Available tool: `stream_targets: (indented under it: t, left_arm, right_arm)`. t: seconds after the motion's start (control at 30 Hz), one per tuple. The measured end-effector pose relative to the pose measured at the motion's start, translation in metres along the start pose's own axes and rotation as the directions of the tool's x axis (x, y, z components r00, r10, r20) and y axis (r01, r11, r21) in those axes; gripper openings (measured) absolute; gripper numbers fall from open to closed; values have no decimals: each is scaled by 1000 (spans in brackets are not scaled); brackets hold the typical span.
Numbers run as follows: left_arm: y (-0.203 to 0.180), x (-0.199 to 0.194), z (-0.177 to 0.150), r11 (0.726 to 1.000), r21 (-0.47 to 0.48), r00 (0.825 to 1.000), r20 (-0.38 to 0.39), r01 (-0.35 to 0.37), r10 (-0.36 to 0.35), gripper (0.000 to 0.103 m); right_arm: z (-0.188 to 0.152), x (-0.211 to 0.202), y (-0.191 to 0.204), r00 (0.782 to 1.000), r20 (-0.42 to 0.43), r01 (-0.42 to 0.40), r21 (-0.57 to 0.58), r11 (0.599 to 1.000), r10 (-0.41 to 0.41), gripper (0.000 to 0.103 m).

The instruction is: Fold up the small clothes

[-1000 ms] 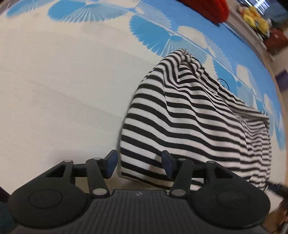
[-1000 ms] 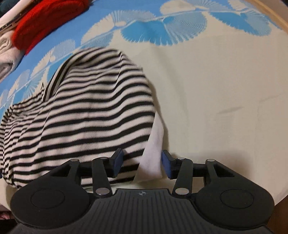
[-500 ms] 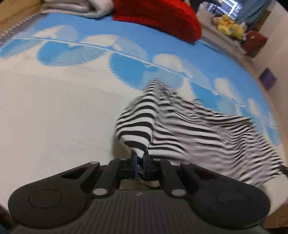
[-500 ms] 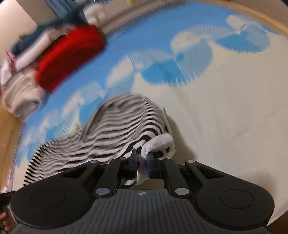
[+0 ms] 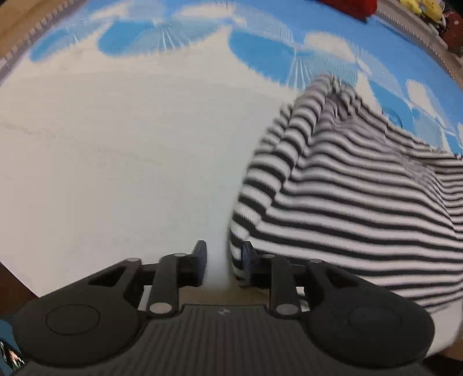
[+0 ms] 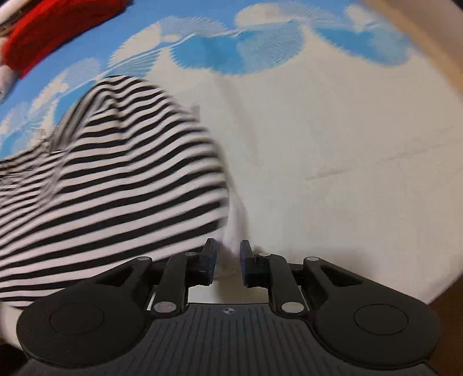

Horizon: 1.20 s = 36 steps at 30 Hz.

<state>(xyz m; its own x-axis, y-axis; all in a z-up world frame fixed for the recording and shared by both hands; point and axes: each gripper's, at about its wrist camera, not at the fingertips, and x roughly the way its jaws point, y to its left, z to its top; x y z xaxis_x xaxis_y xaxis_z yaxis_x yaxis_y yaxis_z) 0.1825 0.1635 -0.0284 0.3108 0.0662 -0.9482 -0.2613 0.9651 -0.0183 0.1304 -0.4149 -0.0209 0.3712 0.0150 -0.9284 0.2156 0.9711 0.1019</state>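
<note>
Stripes, black on white, ran across the knit garment (image 5: 356, 202) that lay heaped on the cream and blue cloth (image 5: 121, 150) covering the table; its ribbing looked soft and blurred, and it bulged in rounded folds rather than lying flat. In my left wrist view the left gripper (image 5: 224, 261) sat at the near edge with its blue-padded fingers apart, released, the right-hand pad just against the garment's near left corner and bare cloth showing in the gap. In my right wrist view the right gripper (image 6: 228, 260) was likewise parted, and a plain white flap of the garment (image 6: 130, 179) hung down towards the gap; I could not tell whether it touched the pads.

The cloth was smooth cream close by, printed farther off with blue fan shapes.

No container was in sight.

My right view showed a red knitted piece (image 6: 55, 26) at the far left with pale folded fabric beside it. My left view caught only a sliver of that red piece (image 5: 350, 7) at the far edge, plus yellow soft toys (image 5: 422, 10) beyond the table, which the right view did not show.
</note>
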Motion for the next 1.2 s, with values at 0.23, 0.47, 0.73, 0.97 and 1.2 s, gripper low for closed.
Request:
stream_targets:
  t: [0.23,0.47,0.73,0.97,1.2]
  left_arm:
    - [-47,-24,2,961,193,968,116,197,-222,27]
    - [-40,34,6,986,169,995,-98,-5,22,28]
    - [-35,-9,33,998,46,973,228,30,-40,28]
    - [-93,6,54,969,248,940,330,-1,-84,57]
    - [-87,45,81,976,208,938,347,-63,-14,1]
  right_arm:
    - [1,-29,19,954,179,-223,-120,967,242,19]
    - [-16,38,44,992,-125,-63,-290,955,28,20]
    - [7,1,45,986,86,-119,-231,966,142,20]
    - [41,0,59,952,252,-125,-188,974,171,23]
    - [53,23,63,957,283,-3,-213,977,65,25]
